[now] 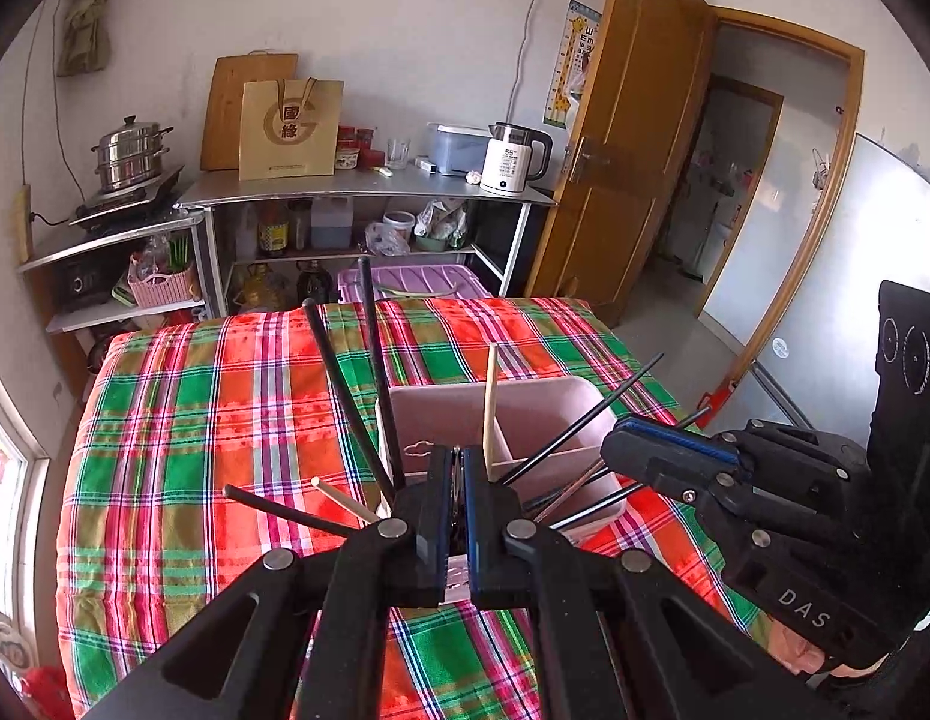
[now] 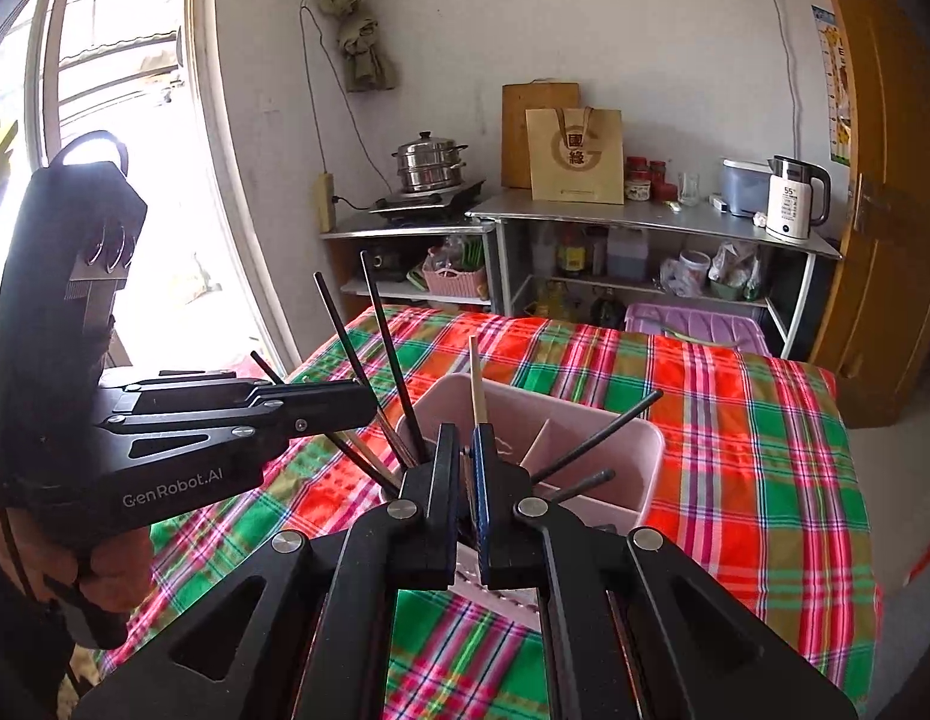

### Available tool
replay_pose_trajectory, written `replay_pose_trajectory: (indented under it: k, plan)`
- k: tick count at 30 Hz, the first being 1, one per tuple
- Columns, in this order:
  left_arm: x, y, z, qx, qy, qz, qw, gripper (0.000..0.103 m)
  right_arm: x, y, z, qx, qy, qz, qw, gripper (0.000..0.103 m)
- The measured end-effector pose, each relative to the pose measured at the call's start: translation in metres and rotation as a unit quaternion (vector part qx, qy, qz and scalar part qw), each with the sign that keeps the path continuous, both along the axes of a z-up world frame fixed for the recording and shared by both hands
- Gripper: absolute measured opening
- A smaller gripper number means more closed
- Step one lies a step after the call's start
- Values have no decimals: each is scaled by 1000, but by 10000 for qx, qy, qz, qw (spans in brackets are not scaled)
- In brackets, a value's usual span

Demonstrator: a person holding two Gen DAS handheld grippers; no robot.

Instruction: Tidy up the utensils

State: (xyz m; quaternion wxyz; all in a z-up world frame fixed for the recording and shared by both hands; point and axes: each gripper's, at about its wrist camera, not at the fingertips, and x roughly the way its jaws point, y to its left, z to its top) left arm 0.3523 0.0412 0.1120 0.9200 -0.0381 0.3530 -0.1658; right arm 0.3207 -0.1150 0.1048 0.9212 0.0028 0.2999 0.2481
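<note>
A pink divided box (image 1: 441, 414) (image 2: 585, 420) stands on the plaid-covered table (image 1: 225, 420) (image 2: 735, 420). Black chopsticks (image 1: 345, 384) (image 2: 393, 360) and a pale wooden chopstick (image 1: 490, 408) (image 2: 477, 384) stick out of it, fanned in all directions. Some lean out over its left side. My left gripper (image 1: 458, 456) (image 2: 369, 405) hovers shut at the box's near edge. My right gripper (image 1: 612, 441) (image 2: 465, 438) is shut close beside it on the right. Dark sticks show through each narrow slit, and I cannot tell whether any is pinched. The fingers hide the chopsticks' lower ends.
Behind the table stands a metal shelf unit (image 1: 369, 186) with a white kettle (image 1: 513, 162), a steamer pot (image 1: 132, 153) and a paper bag (image 1: 288, 129). A purple bin (image 1: 417, 282) sits below. An open door (image 1: 633, 138) is to the right and a window (image 2: 123, 120) to the left.
</note>
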Motion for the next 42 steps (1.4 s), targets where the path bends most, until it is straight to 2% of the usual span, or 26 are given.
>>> replay_pose_trajectory:
  k: [2,5,10,18,21,26,36,42]
  plan:
    - [-4,1,3,-6,-62,21,10000,4,-3,-3,3,44,-38,-15,10000,5]
    - [-11,2,10,-57,-154,18,9999,10,-8,-6,10,76,-119,-38,9999,10]
    - [-31,5,24,-88,-376,89,9992,11,-23,-14,22,119,-286,-66,9995,11]
    - [-81,8,38,6,-750,196,9970,12,-67,-27,30,181,-601,-153,9979,13]
    - [-108,6,37,35,-920,277,9954,16,-89,-33,26,202,-683,-207,9972,14]
    - [-151,-1,19,38,-1103,342,9933,28,-122,-37,6,171,-690,-322,9969,14]
    - [-217,-21,-35,87,-1155,522,9919,29,-178,-36,-30,27,-724,-533,9959,15]
    - [-246,-27,-54,101,-1203,633,9907,29,-207,-33,-44,-25,-781,-608,9951,15]
